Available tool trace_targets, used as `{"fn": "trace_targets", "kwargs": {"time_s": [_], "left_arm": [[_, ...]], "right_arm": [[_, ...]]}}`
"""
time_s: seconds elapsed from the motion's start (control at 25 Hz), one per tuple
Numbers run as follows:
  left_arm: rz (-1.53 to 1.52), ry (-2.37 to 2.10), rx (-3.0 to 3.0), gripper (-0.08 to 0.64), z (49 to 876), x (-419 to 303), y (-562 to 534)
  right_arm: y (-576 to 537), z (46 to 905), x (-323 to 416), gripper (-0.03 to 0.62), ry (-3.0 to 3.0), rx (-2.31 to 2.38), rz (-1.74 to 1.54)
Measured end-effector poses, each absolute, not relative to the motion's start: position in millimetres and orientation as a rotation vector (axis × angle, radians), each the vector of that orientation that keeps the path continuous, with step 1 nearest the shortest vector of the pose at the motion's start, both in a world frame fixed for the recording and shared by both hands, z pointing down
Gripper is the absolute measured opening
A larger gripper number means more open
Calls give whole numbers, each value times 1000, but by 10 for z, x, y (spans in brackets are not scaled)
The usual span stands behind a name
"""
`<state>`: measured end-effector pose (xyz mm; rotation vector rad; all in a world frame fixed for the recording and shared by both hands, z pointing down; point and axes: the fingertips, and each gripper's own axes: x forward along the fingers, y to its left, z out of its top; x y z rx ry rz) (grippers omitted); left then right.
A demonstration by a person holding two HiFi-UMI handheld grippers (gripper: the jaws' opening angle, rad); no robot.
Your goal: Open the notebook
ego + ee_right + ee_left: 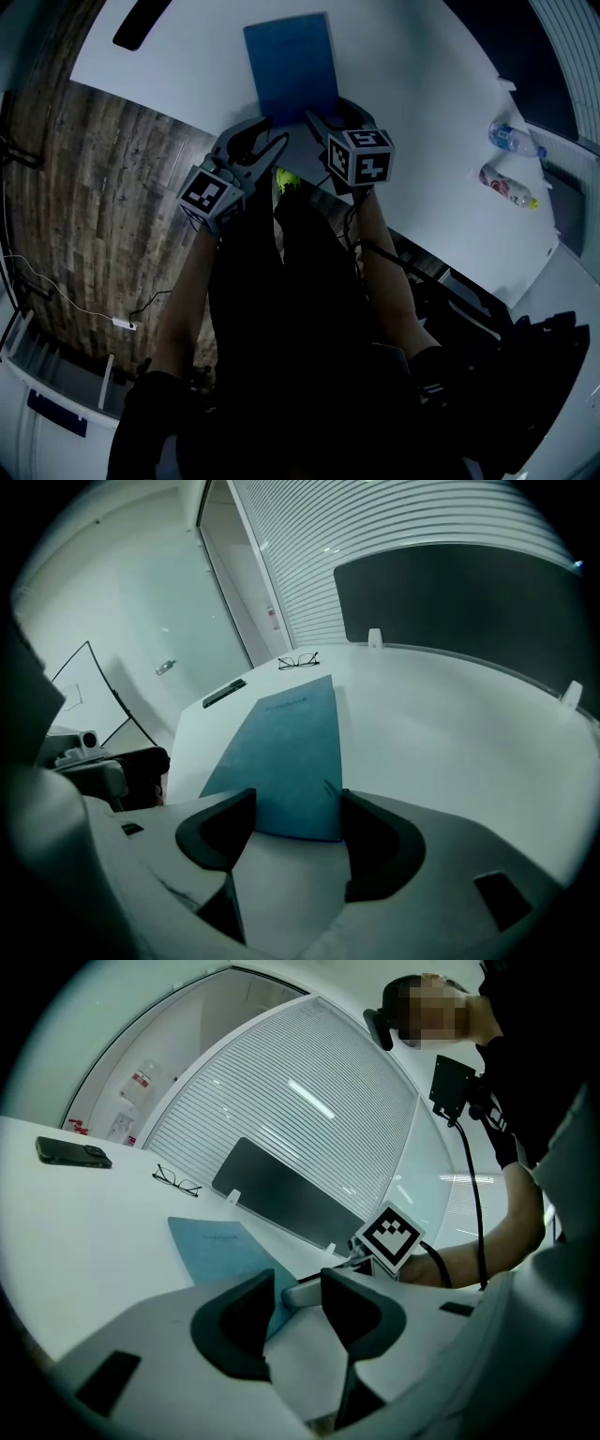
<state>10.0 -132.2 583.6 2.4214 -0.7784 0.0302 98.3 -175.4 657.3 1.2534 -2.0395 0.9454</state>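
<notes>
While the closed blue notebook (291,66) lies flat on the white surface (422,84), the left tongs (298,1283) and right tongs (296,803) both gape wide at its near edge, gripping nothing.

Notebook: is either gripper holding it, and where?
Nothing held: left gripper and right gripper stand open by the near edge of the notebook, which lies closed.

White table (94,1232); blue notebook (291,61) closed, flat on it; black phone (73,1152), glasses (176,1181) farther off.
</notes>
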Motion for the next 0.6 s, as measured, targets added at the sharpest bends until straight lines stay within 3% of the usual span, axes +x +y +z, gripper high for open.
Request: {"fn": "trace_targets", "kwargs": {"time_s": [0.32,0.6], "left_arm": [[22,-781,2412,150,5801,79,-1333],[17,-798,2411,147,5726,47,-1329]], "right_arm": [[-1779,6586,1054,225,-1994,1273,973],[-1783,6510,1157,74,-1994,1293,1045]]}}
